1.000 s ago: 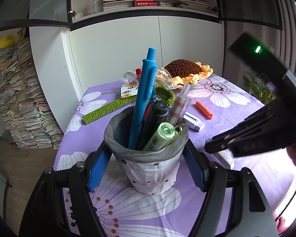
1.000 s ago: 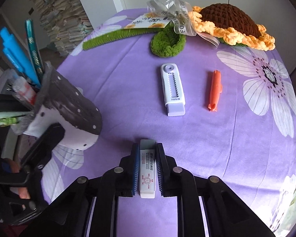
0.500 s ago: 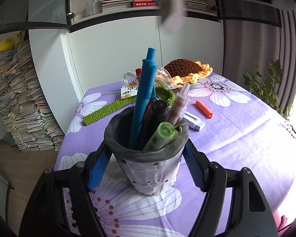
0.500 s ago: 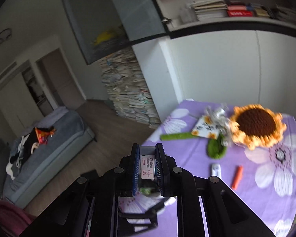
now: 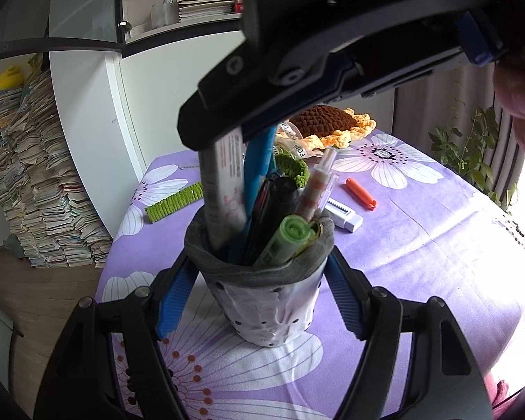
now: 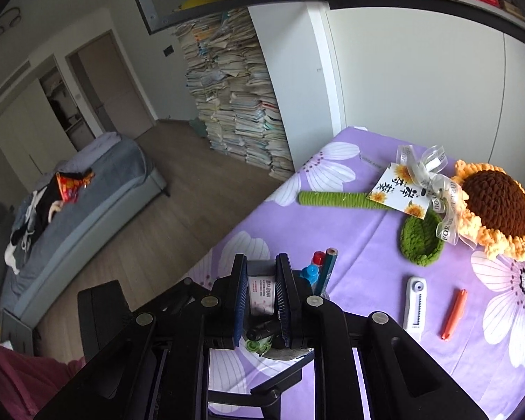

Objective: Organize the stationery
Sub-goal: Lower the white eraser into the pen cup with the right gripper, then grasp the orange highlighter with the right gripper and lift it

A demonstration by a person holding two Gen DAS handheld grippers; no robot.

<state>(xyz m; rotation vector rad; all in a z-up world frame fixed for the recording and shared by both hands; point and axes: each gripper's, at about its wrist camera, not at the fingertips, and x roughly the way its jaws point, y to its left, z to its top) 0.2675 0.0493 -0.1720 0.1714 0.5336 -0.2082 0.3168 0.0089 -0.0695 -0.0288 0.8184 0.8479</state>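
Over the pen cup [image 5: 262,301], right gripper [image 6: 260,301] fingers clamp an eraser [image 6: 260,295].

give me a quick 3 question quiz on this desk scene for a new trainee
1. True or false: the eraser has already been let go by the right gripper.
2. Multiple choice: what stands between the fingers of the left gripper? A) the orange cap B) the pen holder C) the crochet sunflower
3. Fill in: two loose items lie on the purple tablecloth right of the holder, a white correction tape and an ______ cap.

Key
1. False. The right gripper is shut on the eraser, whose lower end dips into the pen holder.
2. B
3. orange
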